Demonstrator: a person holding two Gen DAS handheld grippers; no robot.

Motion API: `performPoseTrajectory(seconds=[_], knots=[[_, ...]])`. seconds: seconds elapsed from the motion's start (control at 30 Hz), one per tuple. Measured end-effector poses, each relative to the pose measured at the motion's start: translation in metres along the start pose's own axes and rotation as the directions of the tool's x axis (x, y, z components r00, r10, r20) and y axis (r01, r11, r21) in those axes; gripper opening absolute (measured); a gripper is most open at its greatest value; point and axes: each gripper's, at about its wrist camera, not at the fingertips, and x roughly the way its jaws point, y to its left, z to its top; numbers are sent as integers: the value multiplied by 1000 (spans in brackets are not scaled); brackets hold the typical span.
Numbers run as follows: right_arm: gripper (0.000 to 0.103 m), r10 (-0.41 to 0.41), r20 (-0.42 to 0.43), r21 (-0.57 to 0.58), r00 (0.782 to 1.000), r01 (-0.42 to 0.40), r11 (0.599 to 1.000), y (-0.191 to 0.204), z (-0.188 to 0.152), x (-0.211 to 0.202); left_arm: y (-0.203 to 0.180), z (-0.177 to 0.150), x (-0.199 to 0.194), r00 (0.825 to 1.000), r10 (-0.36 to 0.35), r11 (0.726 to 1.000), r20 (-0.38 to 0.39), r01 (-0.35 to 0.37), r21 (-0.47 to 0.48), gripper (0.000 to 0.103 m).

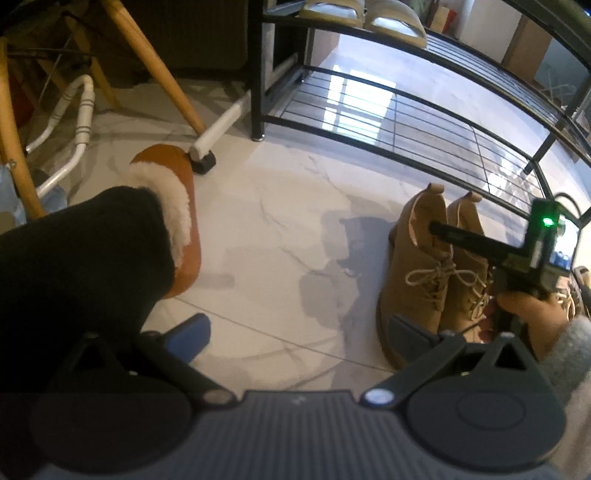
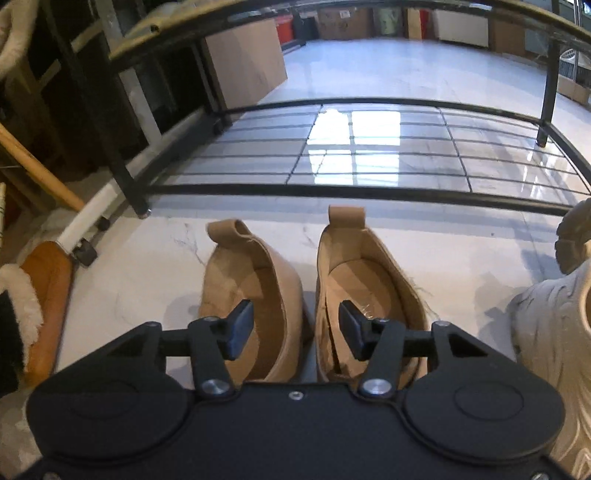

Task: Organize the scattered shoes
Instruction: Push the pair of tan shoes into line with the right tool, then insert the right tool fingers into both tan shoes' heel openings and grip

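Right hand-held gripper [image 2: 295, 328] open, fingers inside two tan boots [image 2: 354, 288], black rack [image 2: 332, 190] beyond

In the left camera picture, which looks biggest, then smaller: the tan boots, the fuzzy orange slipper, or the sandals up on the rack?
1. Tan boots, the pair together.
2. Fuzzy orange slipper, partly hidden by something black.
3. Sandals, smallest, but they sit farther away and are cut off at the edge, so that is unsure.

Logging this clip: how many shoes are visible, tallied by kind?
Tan lace-up boots: 2, side by side on the floor
Orange fur-lined slipper: 1, on the floor
Cream sandals: 2, on the rack's upper shelf
Cream knit shoe: 1, partly in view
Total: 6
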Motion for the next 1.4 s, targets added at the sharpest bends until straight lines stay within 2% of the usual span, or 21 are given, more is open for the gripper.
performPoseTrajectory(seconds=[0.07,0.13,0.17,0.23,0.33,0.6,0.8,0.83,0.9,1.0,1.23,1.27,1.33,1.37,1.4], knots=[[67,-10,-13,8,1000,10,1000,-2,-3,8,-1,-1,2,1000,-6,1000,-14,6,-2,102],[84,-14,1,7,1000,14,1000,-3,-4,11,-2,-2,3,1000,-13,1000,-25,13,1,102],[88,-21,13,6,1000,21,1000,-3,-6,13,-2,-2,3,1000,-15,1000,-27,15,2,102],[102,-27,15,-24,1000,27,999,0,-8,18,-3,-2,3,999,-17,1000,-30,17,2,102],[103,-58,-16,-87,998,57,995,7,-9,26,-3,-3,4,999,-21,1000,-34,21,3,102],[103,-105,-44,-94,994,100,991,12,-6,32,-3,-5,5,999,-20,1000,-46,20,0,102],[103,-99,-66,-31,993,97,995,10,2,34,-3,-4,6,999,-19,1000,-50,19,-6,102],[103,-82,-69,14,994,83,996,5,6,33,-3,-5,6,999,-19,1000,-51,19,-6,102],[101,-67,-55,86,996,71,994,-3,10,31,-3,-4,6,998,-19,1000,-53,19,-7,102],[96,-74,-14,112,997,76,991,-7,9,30,-4,-4,7,998,-20,1000,-53,20,-7,102],[80,-165,62,-36,984,168,985,8,-2,35,-2,-5,9,998,-16,1000,-65,15,-11,102],[77,-167,74,-43,983,170,984,9,-3,35,-2,-5,10,998,-14,1000,-67,14,-12,102],[58,-154,91,-50,984,159,986,10,-2,34,-2,-5,11,997,-13,1000,-69,12,-13,102],[55,-148,102,-62,984,154,986,12,-1,33,-2,-5,11,997,-13,1000,-70,12,-13,102],[43,-146,112,-80,983,156,985,15,-1,33,-2,-4,11,998,-12,1000,-69,12,-12,102]])
